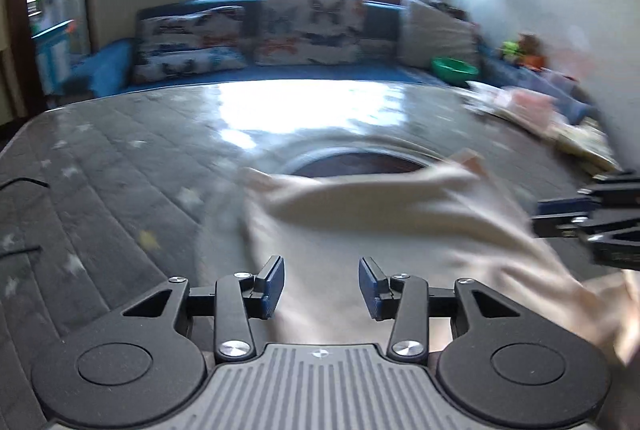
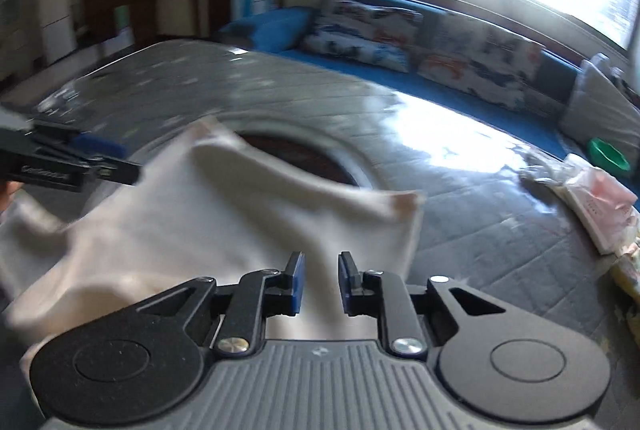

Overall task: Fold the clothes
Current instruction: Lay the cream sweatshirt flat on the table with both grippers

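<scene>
- Centrally, a cream garment (image 1: 384, 230) is noted lying on the grey quilted table cover (image 1: 100, 165), partly over a dark round opening (image 1: 356, 162) in that cover; motion blur obscures its seams and its type cannot be told.
- Handling is judged as follows: light, soft and limp cloth, liable to sag and bunch when lifted, not fragile. A pinch at the two far corners, or along a hem edge, is judged the soundest hold.
- Its long axis is judged to run roughly from 9 to 3 o'clock in the left wrist view, with two raised corners pointing toward 12 o'clock; the far edge dips between them.
- The left gripper (image 1: 321, 284) is recorded with pads set wide apart and nothing between them, poised over the near part of the cloth. Contact with the cloth cannot be confirmed.
- The right gripper (image 2: 321, 282) is likewise recorded as released, with a clear gap between the pads and cloth seen beyond the gap, not pinched.
- At 3 o'clock in the right wrist view, a stack of packaged items (image 2: 596, 201) lies on the cover, well apart from the garment.
- At 12 o'clock, a blue sofa (image 1: 304, 73) with patterned cushions and a green bowl (image 1: 454, 67) are noted under a bright window.
</scene>
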The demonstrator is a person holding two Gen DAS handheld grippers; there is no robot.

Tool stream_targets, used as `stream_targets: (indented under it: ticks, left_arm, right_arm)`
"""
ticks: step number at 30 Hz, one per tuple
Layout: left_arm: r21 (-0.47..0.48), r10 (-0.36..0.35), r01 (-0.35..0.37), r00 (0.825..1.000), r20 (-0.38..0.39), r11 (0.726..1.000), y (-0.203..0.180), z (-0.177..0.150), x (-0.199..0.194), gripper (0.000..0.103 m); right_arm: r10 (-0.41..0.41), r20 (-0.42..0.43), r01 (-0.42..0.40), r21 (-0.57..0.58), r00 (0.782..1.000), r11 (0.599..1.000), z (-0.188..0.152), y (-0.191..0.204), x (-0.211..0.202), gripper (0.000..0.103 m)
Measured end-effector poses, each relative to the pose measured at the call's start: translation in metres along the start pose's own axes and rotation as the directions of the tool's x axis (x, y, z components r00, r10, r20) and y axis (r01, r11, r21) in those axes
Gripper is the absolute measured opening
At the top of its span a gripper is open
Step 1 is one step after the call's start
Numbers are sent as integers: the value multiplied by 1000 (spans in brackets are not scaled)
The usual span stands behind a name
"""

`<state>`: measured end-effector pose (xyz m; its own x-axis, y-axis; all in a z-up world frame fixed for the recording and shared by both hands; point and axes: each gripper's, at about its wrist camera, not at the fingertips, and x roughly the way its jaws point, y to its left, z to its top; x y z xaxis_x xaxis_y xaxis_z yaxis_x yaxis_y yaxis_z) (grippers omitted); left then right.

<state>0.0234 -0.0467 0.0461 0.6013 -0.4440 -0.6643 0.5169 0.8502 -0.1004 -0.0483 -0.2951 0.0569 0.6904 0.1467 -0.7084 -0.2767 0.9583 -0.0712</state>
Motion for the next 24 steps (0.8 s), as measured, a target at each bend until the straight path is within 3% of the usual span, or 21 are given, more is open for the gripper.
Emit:
stream_targets:
  ticks: [5,8,12,17,20,24]
  left_arm:
    - [70,-150,150,989,-15,986,-41,-26,-28,45]
    - [136,-195,196,981,-26,971,-64,-44,-36,45]
    - [171,-198,207,978,-70,963,-76,-67,-38,45]
    - [184,-170,182,982,-77,966,-78,-79,-45,46]
    - [197,-180,189,982,-62,962,-80,-79,-52,46]
    - [260,-175,183,983,-54,948,-88,-88,-58,46]
  right_arm:
    - [45,-56,-49,-61,997,997,-31,30,-23,23]
    - [34,-103,-42,-78,994,996,-55,40,-30,23]
    - [-18,-111,9,-83,994,996,-74,46,-44,25]
    - [-52,-19,51,-61,998,997,-69,53,-72,28]
    - [3,13,-2,-71,1000,997,-62,68,-81,28]
    - [69,-21,-72,-140,997,988,-65,94,-73,28]
